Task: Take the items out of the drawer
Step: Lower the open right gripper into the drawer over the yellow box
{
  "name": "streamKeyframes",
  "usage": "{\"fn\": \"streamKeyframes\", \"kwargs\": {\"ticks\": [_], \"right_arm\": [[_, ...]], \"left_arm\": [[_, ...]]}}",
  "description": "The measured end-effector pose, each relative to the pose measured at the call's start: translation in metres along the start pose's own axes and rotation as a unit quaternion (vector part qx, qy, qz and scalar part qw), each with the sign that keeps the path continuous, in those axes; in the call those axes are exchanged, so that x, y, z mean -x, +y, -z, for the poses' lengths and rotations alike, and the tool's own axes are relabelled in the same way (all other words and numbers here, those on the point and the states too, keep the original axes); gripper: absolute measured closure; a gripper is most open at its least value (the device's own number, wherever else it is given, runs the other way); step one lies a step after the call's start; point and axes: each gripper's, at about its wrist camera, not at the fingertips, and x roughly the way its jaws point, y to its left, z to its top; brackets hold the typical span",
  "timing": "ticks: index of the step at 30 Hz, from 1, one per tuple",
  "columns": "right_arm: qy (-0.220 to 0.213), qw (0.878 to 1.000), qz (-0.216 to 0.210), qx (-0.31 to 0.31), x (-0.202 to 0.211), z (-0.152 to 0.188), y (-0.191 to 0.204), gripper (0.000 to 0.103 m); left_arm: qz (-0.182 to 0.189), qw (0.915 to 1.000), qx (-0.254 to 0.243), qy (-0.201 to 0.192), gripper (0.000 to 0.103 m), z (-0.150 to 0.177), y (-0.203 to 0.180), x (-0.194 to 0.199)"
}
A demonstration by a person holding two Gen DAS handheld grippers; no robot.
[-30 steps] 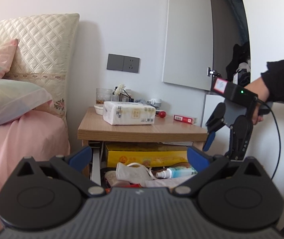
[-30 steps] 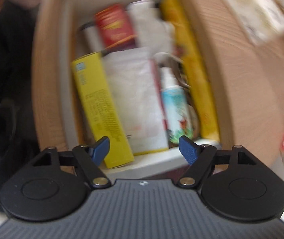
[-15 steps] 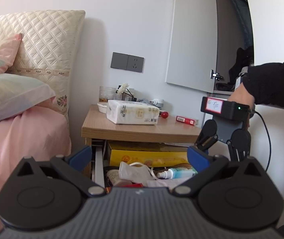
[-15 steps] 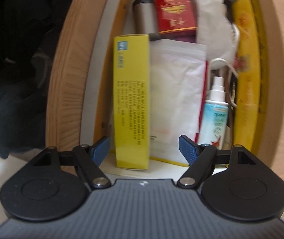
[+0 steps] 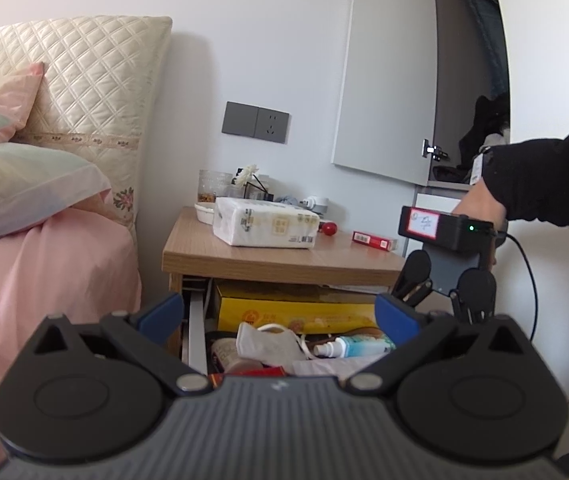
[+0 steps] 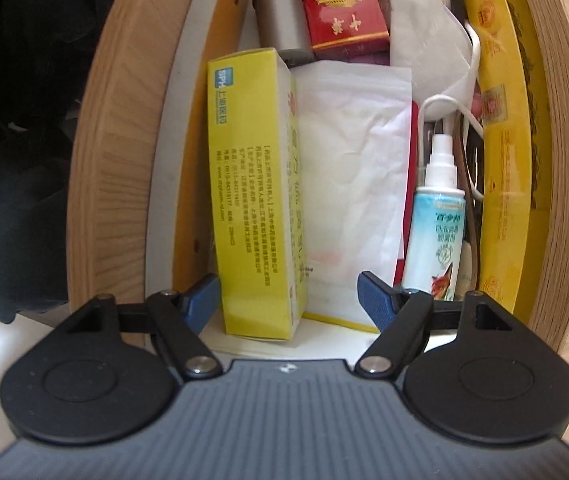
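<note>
My view's the nightstand (image 5: 284, 261): tissue pack (image 5: 265, 227) in the middle, red box (image 5: 374, 240) right of it.

White wall (image 5: 264, 40) with grey socket plate (image 5: 255, 122). Bed (image 5: 44, 264) with quilted cream headboard (image 5: 96, 80) beside wooden nightstand (image 5: 276, 262). Wardrobe door (image 5: 388, 80) ajar. Daylight.
</note>
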Motion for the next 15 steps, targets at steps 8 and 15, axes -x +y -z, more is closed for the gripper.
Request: {"fn": "streamKeyframes", "kwargs": {"ticks": [8,15], "right_arm": [[-0.023,0.998,0.055,-0.028,0.025,0.014,-0.013,0.026],[-0.043,0.994,0.086,-0.044,0.047,0.034,-0.016,0.025]], "left_arm": [[0.001,1.0,0.0,0.0,0.0,0.0,-0.001,0.0],[0.001,1.0,0.002,0.0,0.0,0.0,0.0,0.0]]}}
